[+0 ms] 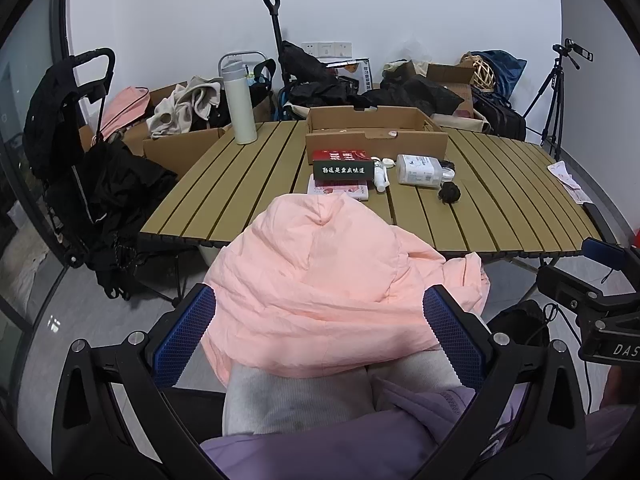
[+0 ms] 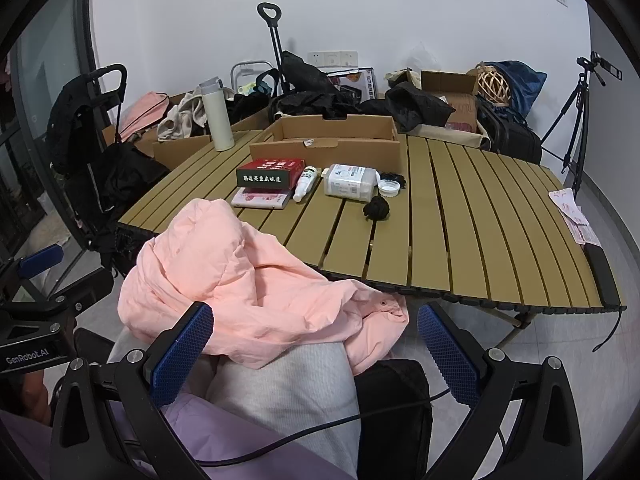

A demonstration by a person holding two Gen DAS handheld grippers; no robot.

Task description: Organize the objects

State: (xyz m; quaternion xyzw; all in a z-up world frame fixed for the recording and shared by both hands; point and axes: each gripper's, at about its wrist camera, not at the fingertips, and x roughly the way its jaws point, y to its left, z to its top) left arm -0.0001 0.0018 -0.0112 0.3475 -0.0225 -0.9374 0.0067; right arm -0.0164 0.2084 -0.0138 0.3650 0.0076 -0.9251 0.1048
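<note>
A slatted tan table (image 1: pixel 248 184) (image 2: pixel 460 240) carries a red-and-green box (image 1: pixel 343 165) (image 2: pixel 270 174), a flat pink packet (image 1: pixel 338 191) (image 2: pixel 261 199) under it, a small white tube (image 1: pixel 381 174) (image 2: pixel 305 184), a clear plastic bottle (image 1: pixel 420 171) (image 2: pixel 350 180) lying down with its white cap (image 2: pixel 389 189) off, and a black bundle (image 1: pixel 449 193) (image 2: pixel 376 209). An open cardboard box (image 1: pixel 376 136) (image 2: pixel 332 140) stands behind them. A pink jacket (image 1: pixel 328 280) (image 2: pixel 248 276) lies on a person's lap. My left gripper (image 1: pixel 320 336) and right gripper (image 2: pixel 316 356) hover open above the lap, nothing between their fingers.
A white thermos (image 1: pixel 239 104) (image 2: pixel 217 116) stands at the table's far left. Papers (image 1: pixel 568 180) (image 2: pixel 572 212) and a dark flat object (image 2: pixel 602 272) lie at the right edge. Bags, boxes, carts and clothes crowd the floor behind; a tripod (image 1: pixel 554 96) (image 2: pixel 576 116) stands at right.
</note>
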